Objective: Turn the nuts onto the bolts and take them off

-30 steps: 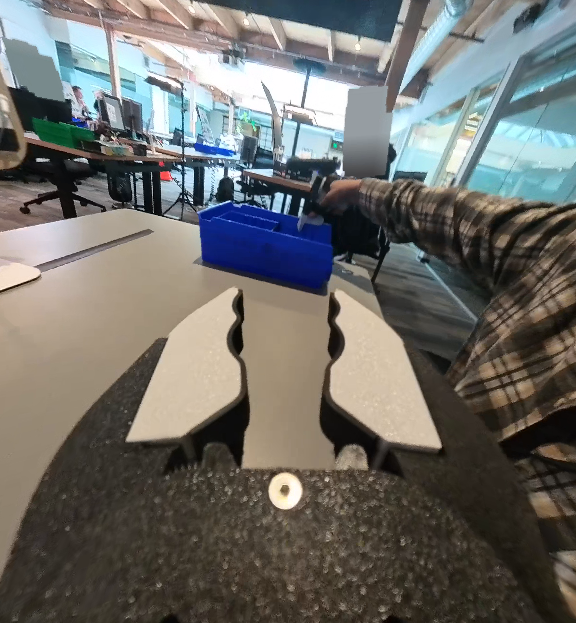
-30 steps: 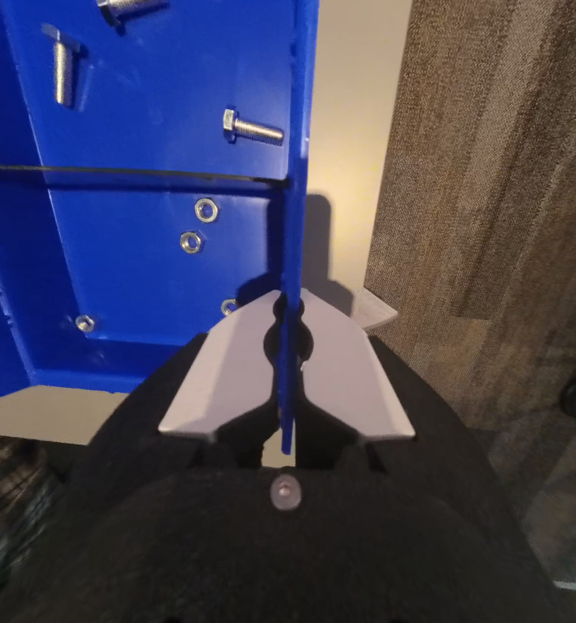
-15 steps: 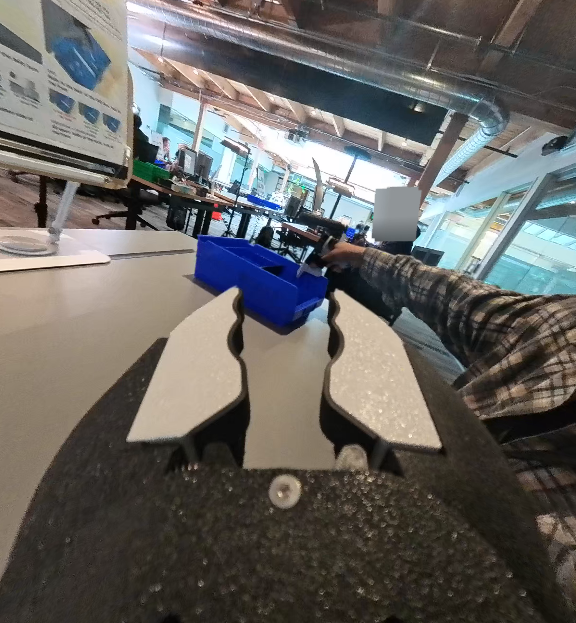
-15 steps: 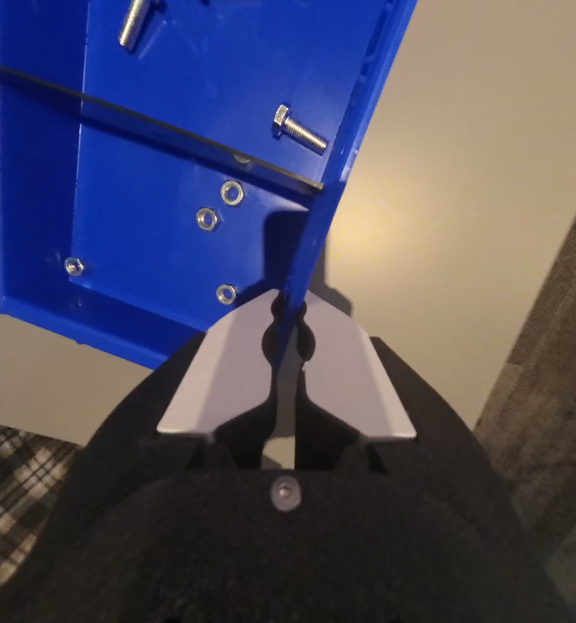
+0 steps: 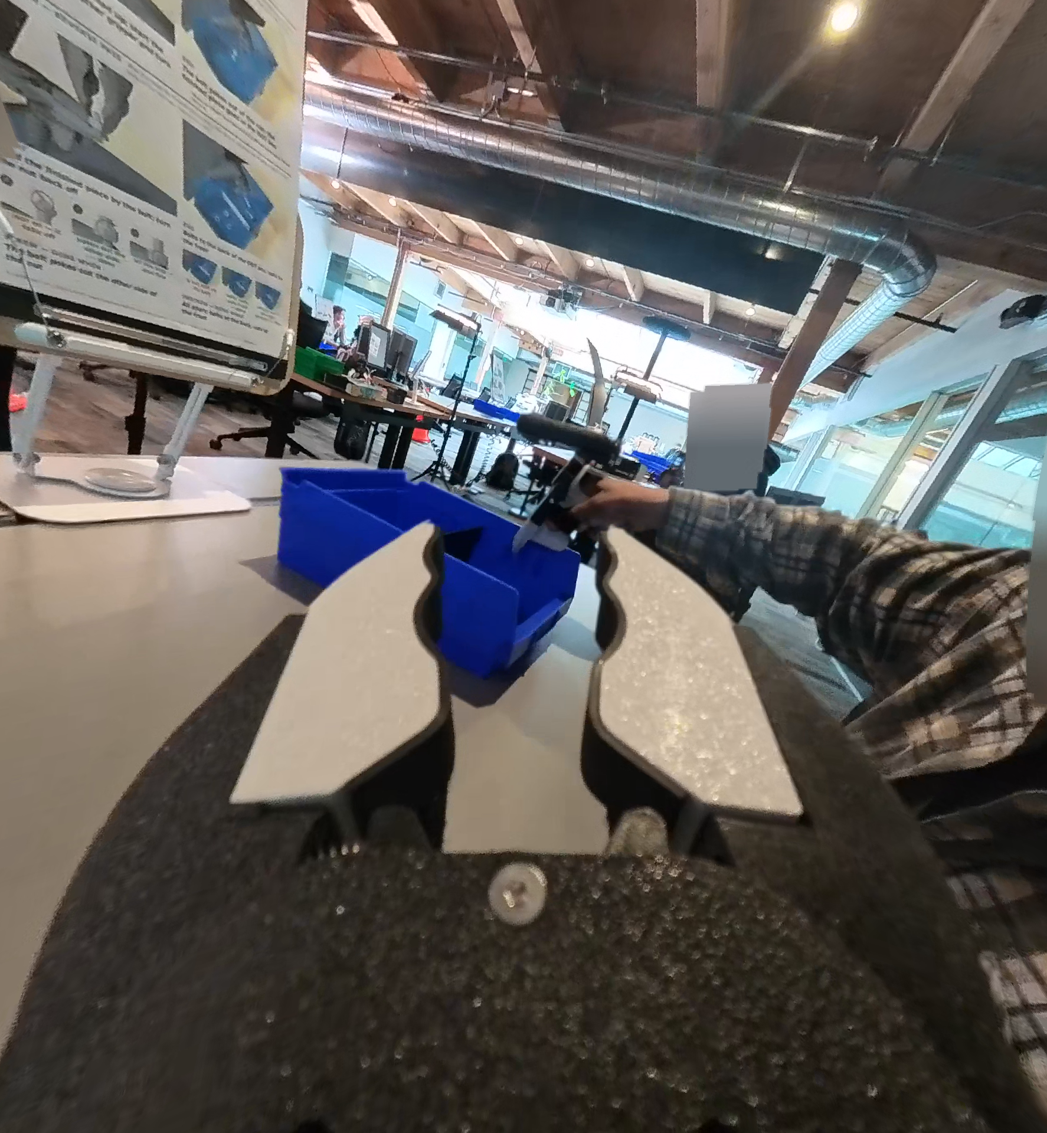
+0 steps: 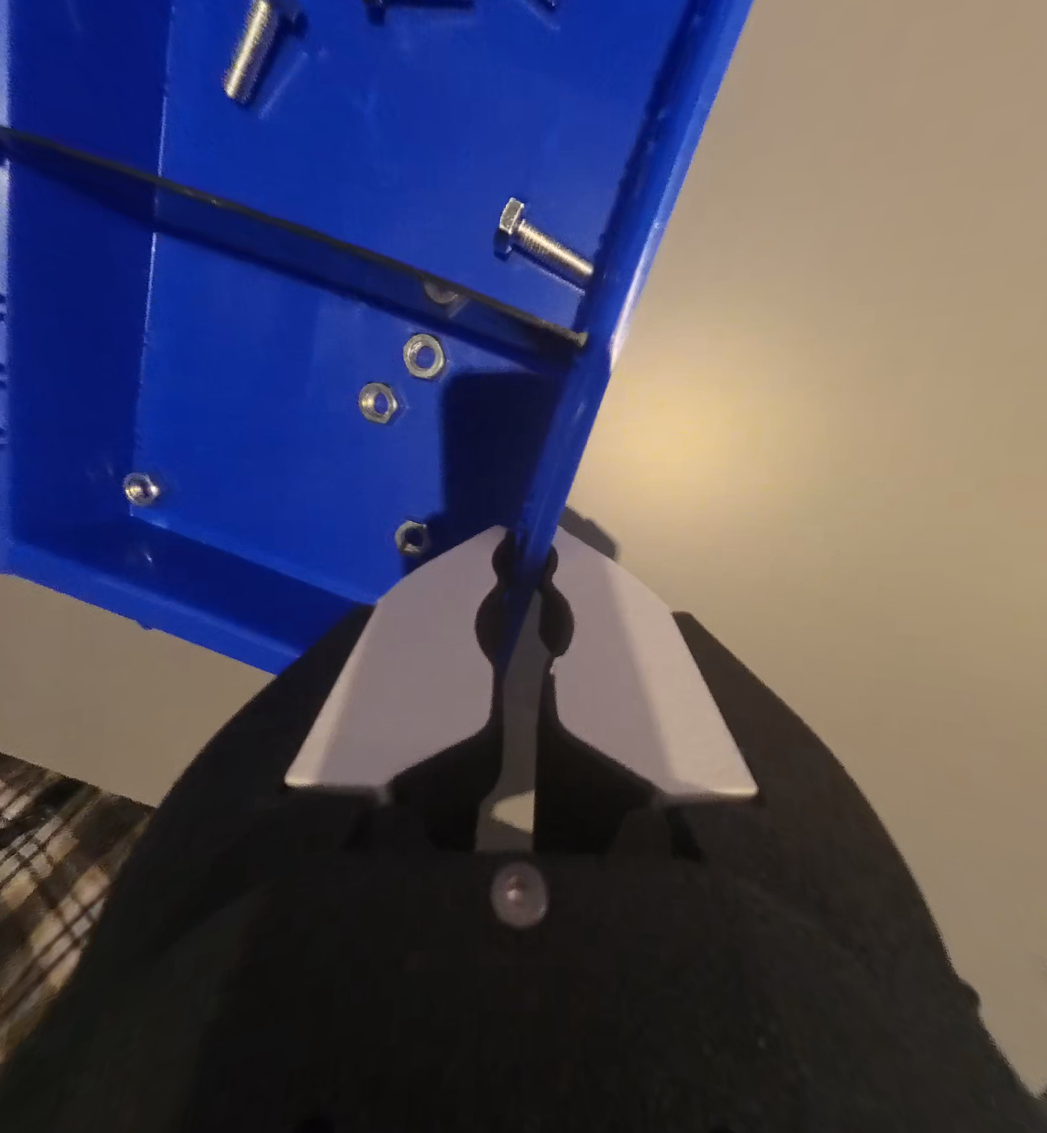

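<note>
A blue parts bin (image 5: 484, 588) stands on the grey table, and the right wrist view looks down into it (image 6: 300, 429). My right gripper (image 6: 524, 542) is shut on the bin's side wall (image 6: 576, 441) near its corner; it also shows in the left wrist view (image 5: 539, 533). Several loose nuts (image 6: 380, 401) lie in the near compartment, past a black divider (image 6: 263, 214). Two bolts (image 6: 542, 248) lie in the far compartment. My left gripper (image 5: 518, 552) is open and empty, low over the table, short of the bin.
An instruction sheet on a white stand (image 5: 135, 184) is at the table's back left. A person's plaid sleeve (image 5: 877, 588) reaches in from the right. The table edge (image 6: 999, 919) drops to the floor at lower right. Desks and chairs stand far behind. One gripper's finger ends stand about 50 centimeters off the other's.
The right gripper has dragged the bin by its wall away from the table edge, and the bin has turned. The left gripper has tilted up and swung left, bringing the sheet stand into view.
</note>
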Motion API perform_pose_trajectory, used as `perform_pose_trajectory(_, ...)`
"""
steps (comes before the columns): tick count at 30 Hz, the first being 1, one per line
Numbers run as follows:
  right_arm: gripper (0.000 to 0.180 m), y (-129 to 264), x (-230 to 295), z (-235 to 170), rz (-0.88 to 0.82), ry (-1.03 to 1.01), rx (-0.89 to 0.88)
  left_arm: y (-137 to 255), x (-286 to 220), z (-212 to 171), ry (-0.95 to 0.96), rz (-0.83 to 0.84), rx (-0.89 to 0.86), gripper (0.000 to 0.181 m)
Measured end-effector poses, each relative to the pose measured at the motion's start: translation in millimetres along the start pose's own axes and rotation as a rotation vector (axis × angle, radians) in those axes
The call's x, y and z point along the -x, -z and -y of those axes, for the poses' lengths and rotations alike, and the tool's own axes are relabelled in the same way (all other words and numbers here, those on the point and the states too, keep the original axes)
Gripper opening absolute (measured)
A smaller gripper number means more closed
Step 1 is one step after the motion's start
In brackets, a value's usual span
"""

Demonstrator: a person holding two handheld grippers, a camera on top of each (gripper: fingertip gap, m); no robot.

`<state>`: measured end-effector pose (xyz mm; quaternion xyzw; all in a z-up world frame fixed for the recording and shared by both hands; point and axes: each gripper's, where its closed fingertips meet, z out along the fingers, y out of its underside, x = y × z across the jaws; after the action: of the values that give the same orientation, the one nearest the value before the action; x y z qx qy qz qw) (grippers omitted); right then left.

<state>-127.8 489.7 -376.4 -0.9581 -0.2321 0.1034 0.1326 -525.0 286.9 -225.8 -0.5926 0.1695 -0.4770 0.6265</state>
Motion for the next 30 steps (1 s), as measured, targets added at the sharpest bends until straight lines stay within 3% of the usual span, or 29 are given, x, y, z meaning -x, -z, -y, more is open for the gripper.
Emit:
perform_pose_trajectory(13, 0.006, -28.5, 146.7, 27.5, 0.096, 0.065, 0.036, 13.3, 3.8, -10.9, 0.005, 0.017, 0.039, 0.048)
perform_pose_trajectory(23, 0.011, -45.9, 250.3, 44.5, 0.277, 0.022, 0.043, 43.7, 7.4, -2.5, -0.009, 0.086, 0.031, 0.047)
perform_pose_trajectory(30, 0.015, -53.6, 290.9, 57.6, 0.374, 0.029, 0.031, 48.2, 7.2, -2.0, -0.003, 0.093, 0.022, 0.048)
